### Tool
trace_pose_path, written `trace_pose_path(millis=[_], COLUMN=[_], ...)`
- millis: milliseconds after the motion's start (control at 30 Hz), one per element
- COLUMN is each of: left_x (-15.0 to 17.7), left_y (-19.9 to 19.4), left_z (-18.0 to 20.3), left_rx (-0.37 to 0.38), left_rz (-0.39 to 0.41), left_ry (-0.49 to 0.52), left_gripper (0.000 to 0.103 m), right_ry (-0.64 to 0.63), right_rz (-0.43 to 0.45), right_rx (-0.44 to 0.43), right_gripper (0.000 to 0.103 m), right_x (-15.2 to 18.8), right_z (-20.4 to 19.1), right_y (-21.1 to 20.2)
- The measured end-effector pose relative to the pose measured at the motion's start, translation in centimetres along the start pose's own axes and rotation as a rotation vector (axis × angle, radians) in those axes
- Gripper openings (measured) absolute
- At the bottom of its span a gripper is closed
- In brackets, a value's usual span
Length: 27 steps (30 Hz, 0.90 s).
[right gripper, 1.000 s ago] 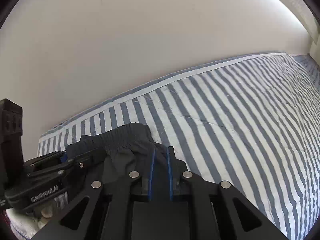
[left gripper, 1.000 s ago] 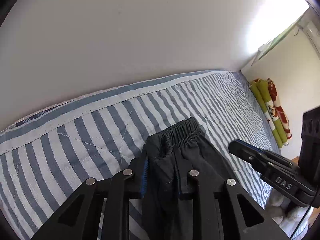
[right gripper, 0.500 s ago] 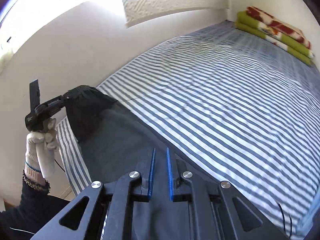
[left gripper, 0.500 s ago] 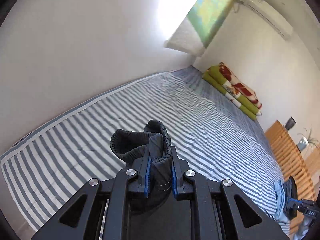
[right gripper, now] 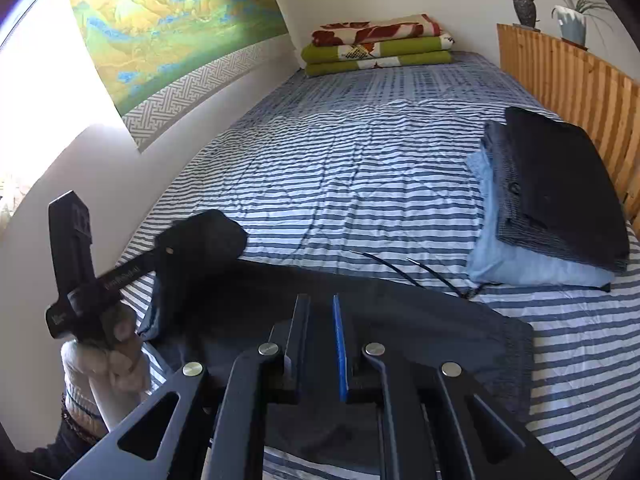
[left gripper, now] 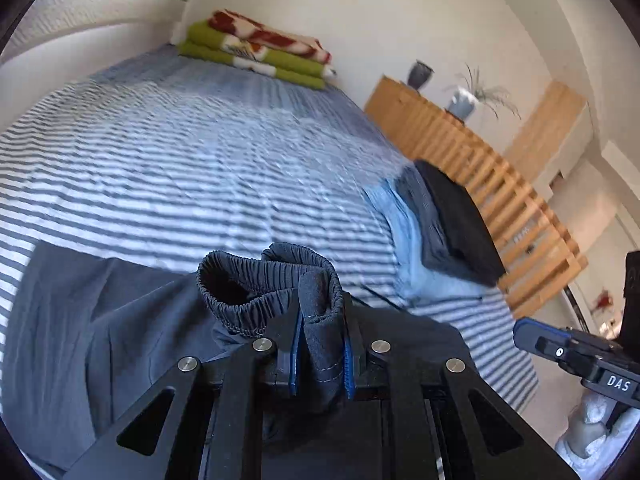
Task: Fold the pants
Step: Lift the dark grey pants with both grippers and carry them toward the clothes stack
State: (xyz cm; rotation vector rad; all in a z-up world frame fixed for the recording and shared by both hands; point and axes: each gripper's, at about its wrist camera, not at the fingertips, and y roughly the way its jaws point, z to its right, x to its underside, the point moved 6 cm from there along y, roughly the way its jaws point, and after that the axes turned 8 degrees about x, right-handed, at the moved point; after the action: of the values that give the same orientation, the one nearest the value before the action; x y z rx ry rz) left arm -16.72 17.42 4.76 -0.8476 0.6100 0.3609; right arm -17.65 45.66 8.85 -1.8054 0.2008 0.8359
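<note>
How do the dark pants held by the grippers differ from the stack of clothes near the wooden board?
The dark pants lie spread out and loose across the near part of the striped bed; the stack of clothes is folded flat into neat layers. The pants' waistband is bunched in the left gripper, while nothing touches the stack. The pants are one dark colour; the stack runs from light blue at the bottom to black on top. Both rest on the bed.

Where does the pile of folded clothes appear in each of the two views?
Left wrist view: the pile of folded clothes lies right of centre, at the bed's edge beside the wooden slat board.
Right wrist view: the pile lies at the right side, beside the same board.
Shared landmark: the folded green blanket.
</note>
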Motion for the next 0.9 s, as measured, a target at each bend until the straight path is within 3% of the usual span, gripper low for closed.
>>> trace_pose_path(millis=[133,300,433,567,900], left_x=[5.3,5.2,4.8,6.9,9.8], left_y=[6.6,11.4,12.6,13.1,12.9], left_z=[5.5,7.7,10.1,12.4,16.9], left_rx=[0.055,0.079,0.1,0.127,0.171], left_rz=[-0.112,-0.134,-0.142,-0.193,-0.231], left_ry=[-0.01,-0.023,0.023,0.074,0.171], left_gripper=[0.016,0.016,0.016,0.016,0.02], right_ry=[0.046,0.068,0.125,0.183,0.219], right_rz=[-0.021,-0.048,-0.063,-0.083,-0.083], right_rx=[0.031,0.07,0.069,0.055,0.05], right_gripper=[0.01,0.01,0.01,0.011,0.011], right_x=[2.6,4.8,6.4,7.4,7.5], right_z=[4.8,9.0,12.6,15.1,16.8], right_y=[-0.6,-0.5,0.0,0.6,0.8])
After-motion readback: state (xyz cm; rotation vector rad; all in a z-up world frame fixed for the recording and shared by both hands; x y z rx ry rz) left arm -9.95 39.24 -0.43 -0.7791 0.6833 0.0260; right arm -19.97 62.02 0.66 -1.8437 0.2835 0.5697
